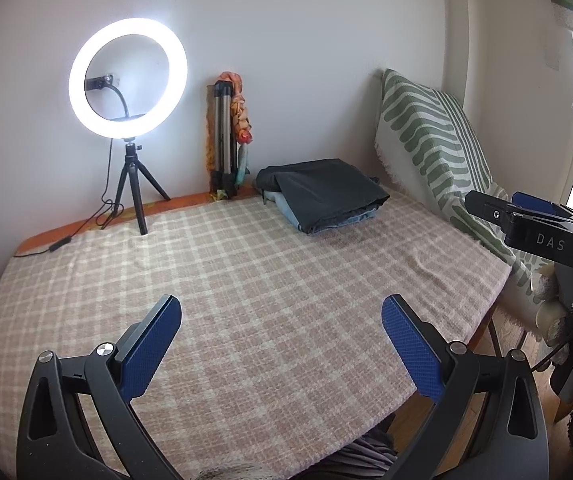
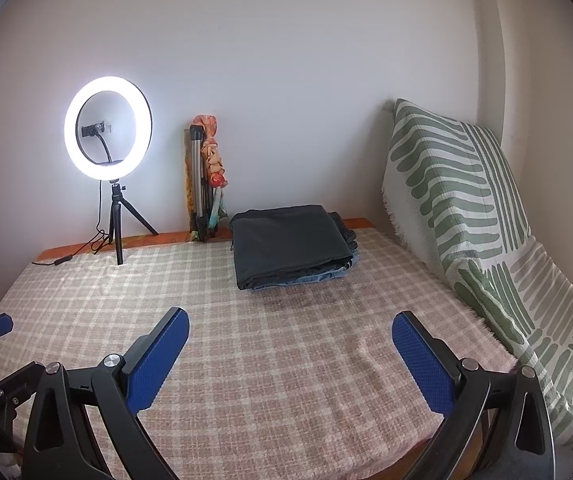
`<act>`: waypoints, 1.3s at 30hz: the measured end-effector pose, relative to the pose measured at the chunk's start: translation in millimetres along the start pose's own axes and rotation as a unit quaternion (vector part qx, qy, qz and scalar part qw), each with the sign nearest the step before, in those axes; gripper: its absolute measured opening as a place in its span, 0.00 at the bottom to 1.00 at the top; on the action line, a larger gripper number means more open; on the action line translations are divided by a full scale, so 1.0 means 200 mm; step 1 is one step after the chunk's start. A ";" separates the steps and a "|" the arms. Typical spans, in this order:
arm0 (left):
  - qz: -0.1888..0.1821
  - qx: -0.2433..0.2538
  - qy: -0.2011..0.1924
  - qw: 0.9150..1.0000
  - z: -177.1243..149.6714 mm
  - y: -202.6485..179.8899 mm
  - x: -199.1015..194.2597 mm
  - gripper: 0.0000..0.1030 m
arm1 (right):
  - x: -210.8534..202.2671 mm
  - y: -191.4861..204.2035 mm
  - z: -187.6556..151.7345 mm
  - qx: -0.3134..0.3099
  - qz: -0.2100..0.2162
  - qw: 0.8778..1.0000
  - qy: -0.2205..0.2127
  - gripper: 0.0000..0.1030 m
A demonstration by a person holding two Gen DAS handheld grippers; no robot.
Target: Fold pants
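Note:
A stack of folded pants (image 1: 324, 194) lies at the far right of the checked bed cover (image 1: 246, 280), dark pants on top and blue jeans (image 1: 352, 220) under them. The stack also shows in the right wrist view (image 2: 292, 246). My left gripper (image 1: 282, 344) is open and empty, held above the near part of the bed. My right gripper (image 2: 290, 360) is open and empty, also above the near part, well short of the stack. The right gripper's body shows at the right edge of the left wrist view (image 1: 538, 228).
A lit ring light (image 1: 128, 78) on a small tripod stands at the back left, its cable (image 1: 42, 250) trailing along the bed edge. A folded tripod with a scarf (image 1: 228, 140) leans on the wall. A green-striped cushion (image 1: 432, 140) lines the right side. Wooden floor (image 1: 498, 344) shows beyond the bed's right edge.

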State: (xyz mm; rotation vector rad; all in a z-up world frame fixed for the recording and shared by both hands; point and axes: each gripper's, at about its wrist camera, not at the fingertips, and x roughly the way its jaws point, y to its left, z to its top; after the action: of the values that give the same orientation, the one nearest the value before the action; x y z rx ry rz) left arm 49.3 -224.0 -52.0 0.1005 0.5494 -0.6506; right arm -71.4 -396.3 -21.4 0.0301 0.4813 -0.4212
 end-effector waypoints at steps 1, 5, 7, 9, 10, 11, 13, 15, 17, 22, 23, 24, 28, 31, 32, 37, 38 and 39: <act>0.000 0.000 0.000 1.000 0.00 0.00 0.00 0.97 | 0.00 0.00 0.00 0.000 0.001 1.000 0.000 1.00; -0.001 0.000 0.000 1.000 0.00 0.00 0.00 0.97 | -0.01 0.00 0.01 0.000 0.002 1.000 -0.001 1.00; -0.003 -0.001 -0.001 1.000 0.00 -0.01 -0.01 0.97 | -0.02 0.01 0.00 -0.001 0.002 1.000 -0.002 1.00; -0.004 -0.001 -0.002 1.000 0.00 -0.01 -0.02 0.97 | -0.02 0.01 0.00 -0.002 0.001 1.000 -0.001 1.00; -0.004 -0.001 -0.003 1.000 0.00 -0.02 -0.02 0.98 | -0.02 0.01 0.00 -0.001 0.002 1.000 0.000 1.00; -0.005 0.000 -0.003 1.000 0.00 -0.02 -0.02 0.97 | -0.02 0.01 0.00 -0.001 0.003 1.000 0.000 1.00; -0.006 0.000 -0.003 1.000 0.00 -0.02 -0.02 0.97 | -0.02 0.01 0.00 0.001 0.004 1.000 0.001 1.00; -0.007 0.000 -0.003 1.000 0.00 -0.02 -0.02 0.98 | -0.02 0.01 0.00 0.001 0.004 1.000 0.001 1.00; -0.006 0.000 -0.003 1.000 0.00 -0.02 -0.02 0.97 | -0.02 0.01 -0.01 0.001 0.004 1.000 0.001 1.00; -0.005 -0.001 -0.002 1.000 0.00 -0.01 -0.01 0.97 | -0.01 0.02 -0.01 0.001 0.005 1.000 0.003 1.00; -0.005 -0.001 -0.003 1.000 0.00 -0.01 -0.01 0.97 | -0.01 0.02 -0.01 0.001 0.006 1.000 0.004 1.00; -0.005 0.000 -0.003 1.000 0.00 -0.01 -0.01 0.97 | -0.01 0.02 -0.01 0.001 0.007 1.000 0.005 1.00; -0.003 0.000 -0.004 1.000 0.00 0.00 -0.01 0.97 | 0.00 0.03 -0.01 0.000 0.009 1.000 0.007 1.00; -0.004 -0.001 -0.002 1.000 0.00 0.00 -0.01 0.97 | 0.00 0.03 -0.01 0.000 0.009 1.000 0.007 1.00; -0.004 -0.002 -0.002 1.000 -0.01 0.01 -0.01 0.98 | 0.00 0.03 -0.01 0.000 0.009 1.000 0.008 1.00; 0.000 -0.005 -0.001 1.000 -0.01 0.02 0.00 0.98 | 0.02 0.04 -0.02 -0.003 0.011 1.000 0.011 1.00; 0.001 -0.006 -0.002 1.000 -0.01 0.02 0.00 0.98 | 0.02 0.05 -0.02 -0.003 0.012 1.000 0.012 1.00; 0.002 -0.006 -0.001 1.000 -0.01 0.03 0.00 0.98 | 0.03 0.05 -0.02 -0.002 0.013 1.000 0.013 1.00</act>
State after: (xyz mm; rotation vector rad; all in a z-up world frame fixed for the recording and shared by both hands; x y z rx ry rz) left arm 51.2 -219.3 -55.0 0.0888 0.5502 -0.6433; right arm -65.0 -389.2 -28.8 0.0372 0.5076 -0.3946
